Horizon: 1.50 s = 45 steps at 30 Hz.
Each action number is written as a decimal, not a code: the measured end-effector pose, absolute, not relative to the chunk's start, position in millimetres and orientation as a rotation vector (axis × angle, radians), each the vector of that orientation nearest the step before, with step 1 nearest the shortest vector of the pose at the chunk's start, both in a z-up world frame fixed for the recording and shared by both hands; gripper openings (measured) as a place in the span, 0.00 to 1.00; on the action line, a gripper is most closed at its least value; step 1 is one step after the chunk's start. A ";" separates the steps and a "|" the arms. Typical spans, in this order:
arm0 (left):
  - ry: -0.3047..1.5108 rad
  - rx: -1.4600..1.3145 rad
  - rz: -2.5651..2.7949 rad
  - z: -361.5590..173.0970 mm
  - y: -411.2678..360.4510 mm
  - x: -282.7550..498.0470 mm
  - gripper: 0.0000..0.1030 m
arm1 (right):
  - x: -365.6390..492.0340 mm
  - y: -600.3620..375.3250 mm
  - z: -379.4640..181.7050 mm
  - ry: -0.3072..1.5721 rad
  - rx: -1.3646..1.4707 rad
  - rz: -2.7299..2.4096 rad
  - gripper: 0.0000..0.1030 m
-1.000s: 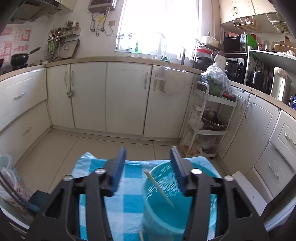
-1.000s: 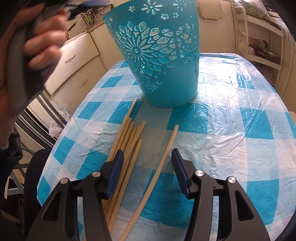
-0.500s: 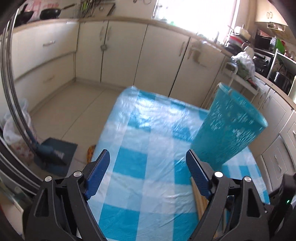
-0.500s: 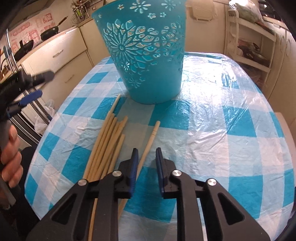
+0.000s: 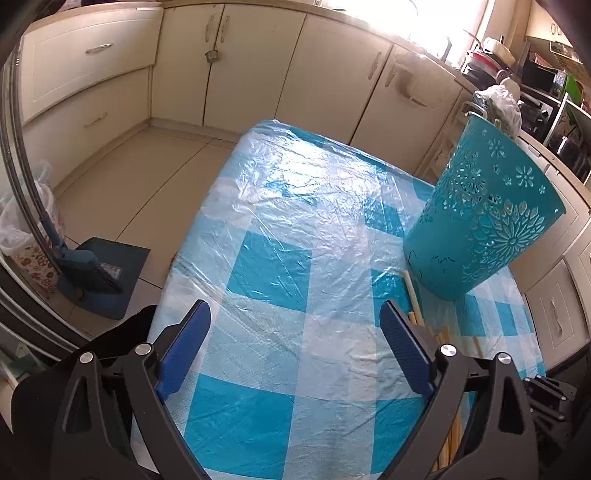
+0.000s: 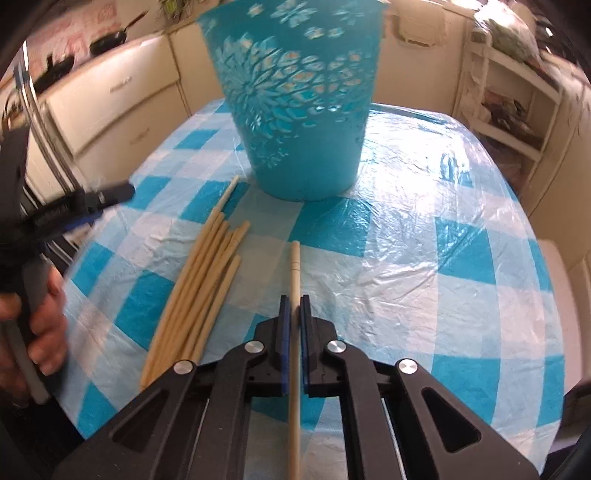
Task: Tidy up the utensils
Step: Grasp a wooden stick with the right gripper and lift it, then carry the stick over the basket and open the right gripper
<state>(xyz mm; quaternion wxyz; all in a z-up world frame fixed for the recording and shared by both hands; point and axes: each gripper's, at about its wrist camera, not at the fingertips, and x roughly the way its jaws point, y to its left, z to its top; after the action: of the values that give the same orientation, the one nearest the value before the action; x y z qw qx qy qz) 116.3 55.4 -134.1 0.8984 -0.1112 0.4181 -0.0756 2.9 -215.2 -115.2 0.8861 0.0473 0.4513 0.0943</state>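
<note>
We see the right tongs point(image 6: 292, 321) clenched on a single chopstick point(image 6: 294, 266) lying ahead of them short of the bucket point(image 6: 299, 110), the left tongs point(image 5: 295, 332) released: gripped low, its long end may swing and miss the rim.

Daylight enters from a window point(image 5: 436, 22) behind the teal basket point(image 5: 480, 221); that area is blown out to white. Glare spreads across the wrinkled plastic table cover point(image 5: 295, 192) left of the basket, washing out the check pattern. In the right wrist view the basket point(image 6: 299, 110) and the hand point(image 6: 40, 325) to its lower left are motion-blurred; the chopsticks point(image 6: 203, 291) in front of the basket stay sharp. Fisheye distortion bends the cabinets point(image 5: 258, 70) behind the basket, and dark vignetting fills all corners.
</note>
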 end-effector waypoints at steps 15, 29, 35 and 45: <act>0.875 -0.199 -0.141 -134.2 47.9 118.7 0.87 | 23.2 -244.2 56.8 0.403 0.349 0.302 0.06; 0.879 -0.248 -0.136 -136.7 55.3 121.0 0.87 | 130.0 -234.5 57.0 0.350 0.302 0.107 0.06; 0.877 -0.244 -0.135 -137.0 54.2 121.2 0.87 | 129.1 -233.2 38.4 0.401 0.268 0.104 0.06; 0.879 -0.250 -0.125 -137.4 55.1 121.7 0.87 | 69.3 -237.5 39.4 0.387 0.238 0.156 0.19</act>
<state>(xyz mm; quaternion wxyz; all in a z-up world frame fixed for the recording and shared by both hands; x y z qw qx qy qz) 121.7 55.1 -137.4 0.8956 -0.1207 0.4239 -0.0602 69.3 -237.5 39.4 0.9713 0.1177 0.1918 0.0774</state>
